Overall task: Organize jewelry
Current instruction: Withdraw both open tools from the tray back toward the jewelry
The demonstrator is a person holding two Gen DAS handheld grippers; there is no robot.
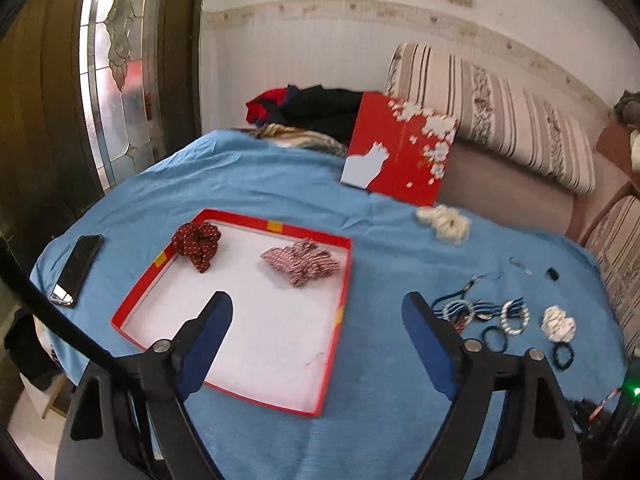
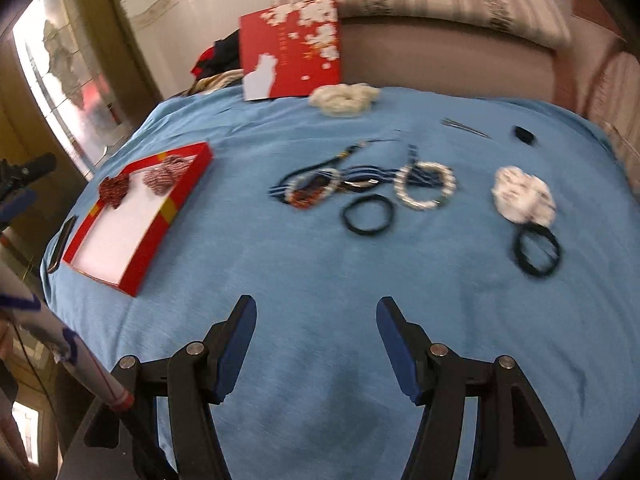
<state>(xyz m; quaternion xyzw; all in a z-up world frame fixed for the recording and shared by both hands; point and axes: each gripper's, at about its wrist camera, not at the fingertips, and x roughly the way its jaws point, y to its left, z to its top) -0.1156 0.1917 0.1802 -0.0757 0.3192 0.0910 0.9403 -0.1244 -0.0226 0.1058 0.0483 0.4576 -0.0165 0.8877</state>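
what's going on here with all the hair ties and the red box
A person is sorting accessories on a blue cloth with two handheld grippers. Two scrunchies, dark red and striped pink, already lie in the red box. Bracelets and hair ties remain outside. The left gripper and right gripper are open and empty.

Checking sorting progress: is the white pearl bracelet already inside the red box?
No, the pearl bracelet lies on the blue cloth outside the red box, which holds only two scrunchies.
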